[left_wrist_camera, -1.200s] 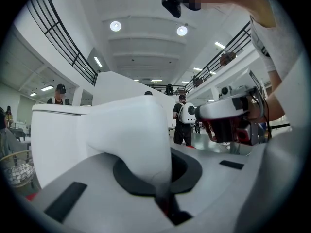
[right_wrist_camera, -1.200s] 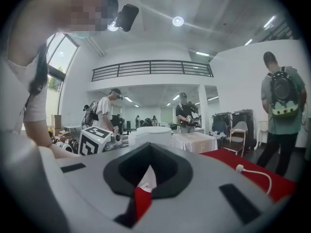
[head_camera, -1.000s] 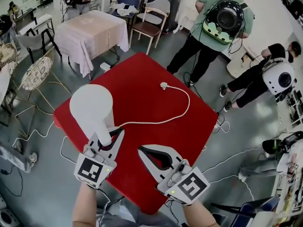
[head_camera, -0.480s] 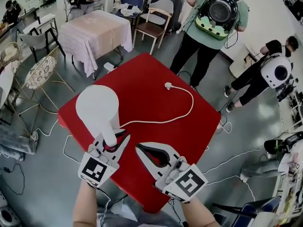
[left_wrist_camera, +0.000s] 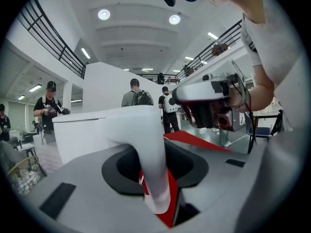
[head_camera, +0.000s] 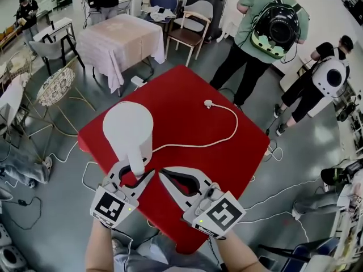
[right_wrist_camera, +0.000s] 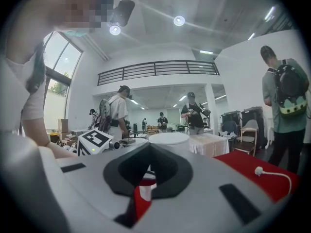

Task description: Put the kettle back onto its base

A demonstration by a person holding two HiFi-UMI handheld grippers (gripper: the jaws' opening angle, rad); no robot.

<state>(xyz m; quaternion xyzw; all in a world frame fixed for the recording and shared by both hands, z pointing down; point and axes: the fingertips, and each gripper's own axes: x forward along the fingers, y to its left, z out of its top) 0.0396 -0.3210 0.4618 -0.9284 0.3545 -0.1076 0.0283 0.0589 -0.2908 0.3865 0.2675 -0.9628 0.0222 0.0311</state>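
A white kettle stands upright on the red table, near its left corner. A white cord runs out from under it to a loose plug; the base itself is hidden beneath the kettle. My left gripper has just been opening. Its jaws stand apart around the kettle handle, with red table showing in the gap beside it. My right gripper hovers just to the right, shut and holding nothing. The right gripper view shows the kettle lid beyond those jaws.
A cloth-covered table and chairs stand beyond the red table. A wicker chair is at the left. Two people with backpacks are at the back right. Cables trail over the floor on both sides.
The left jaws, closed on the kettle handle before, now stand apart around it. Both grippers have drawn back a little toward me. The kettle stays standing on the table.
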